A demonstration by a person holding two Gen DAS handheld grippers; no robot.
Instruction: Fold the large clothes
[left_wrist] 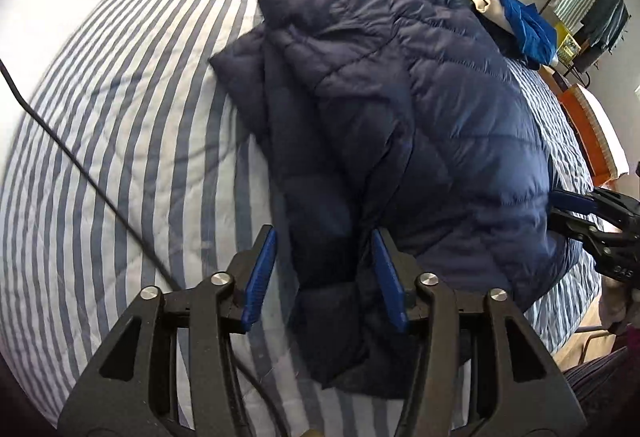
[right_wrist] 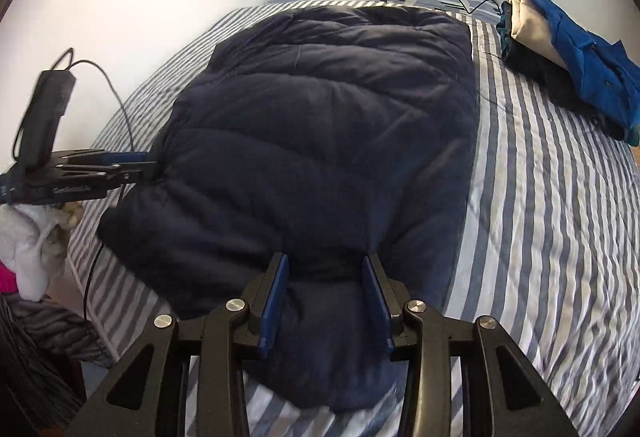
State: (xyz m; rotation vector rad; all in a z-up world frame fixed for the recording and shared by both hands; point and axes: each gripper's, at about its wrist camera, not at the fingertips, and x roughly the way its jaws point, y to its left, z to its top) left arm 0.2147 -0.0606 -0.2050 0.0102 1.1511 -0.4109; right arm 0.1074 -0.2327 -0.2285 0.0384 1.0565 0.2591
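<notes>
Striped blue-and-white bedspread (right_wrist: pixel 560 197) carried the navy quilted puffer jacket (right_wrist: pixel 320 125), partly folded lengthwise; cross-folds remained. Left gripper (left_wrist: pixel 324 277) and right gripper (right_wrist: pixel 326 297) fingers stood half-open astride its near edge, gripping nothing.

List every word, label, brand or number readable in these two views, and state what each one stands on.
"DAS": pale raised letters on the black body of the right gripper, seen at the right edge of the left wrist view; possibly partial.
White lettering on the black side of the left gripper, right wrist view: blurred, not readable.
Yellow printed box on the far shelf, left wrist view: print too small to read.
Navy quilted puffer jacket, blue-and-white striped bedcover: no text visible.
</notes>
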